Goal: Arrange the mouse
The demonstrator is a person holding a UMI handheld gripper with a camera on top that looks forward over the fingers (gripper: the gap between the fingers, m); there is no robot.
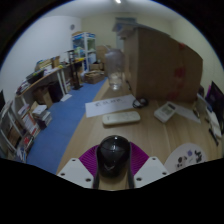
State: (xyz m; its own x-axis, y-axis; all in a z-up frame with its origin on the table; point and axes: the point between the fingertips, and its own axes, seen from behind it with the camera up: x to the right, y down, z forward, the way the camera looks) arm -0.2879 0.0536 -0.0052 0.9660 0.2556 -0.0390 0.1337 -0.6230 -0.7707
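A black computer mouse [113,156] sits between my gripper's [113,163] two fingers, their purple pads [86,160] pressed against both of its sides. The mouse is held just above the near edge of a wooden desk [120,135]. The mouse's cable or underside is hidden from me. A dark mouse pad [121,117] lies on the desk beyond the fingers.
Beyond the pad lie a white keyboard [108,103] and a white remote-like device [168,111]. A large cardboard box [160,65] stands at the back right. A round white object [186,157] lies at the right. Blue floor [62,120] and cluttered shelves [30,105] are left.
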